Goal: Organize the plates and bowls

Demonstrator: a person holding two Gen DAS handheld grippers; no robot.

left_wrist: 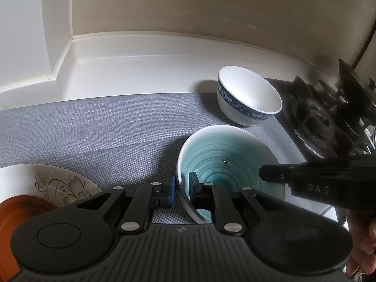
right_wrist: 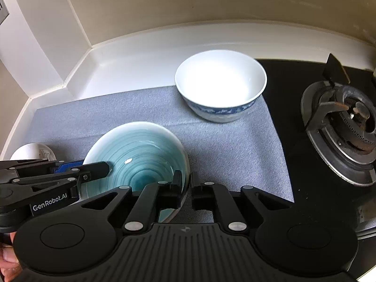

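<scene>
A teal bowl (left_wrist: 225, 162) with ringed glaze and a white rim stands on a grey mat (left_wrist: 94, 127). My left gripper (left_wrist: 181, 188) is shut on its left rim, one finger inside the bowl and one outside. My right gripper (right_wrist: 186, 186) is shut on the opposite rim of the same teal bowl (right_wrist: 141, 159). Each gripper shows in the other's view: the right gripper (left_wrist: 270, 174) reaches in from the right, the left gripper (right_wrist: 87, 166) from the left. A white bowl with a blue band (right_wrist: 221, 84) stands empty at the mat's far right corner.
At the left a floral white plate (left_wrist: 47, 183) carries an orange-brown dish (left_wrist: 18, 211). A gas stove burner (right_wrist: 340, 129) on a black hob lies just right of the mat (right_wrist: 223, 145). White counter and beige wall run behind. A hand (left_wrist: 362, 235) holds the right gripper.
</scene>
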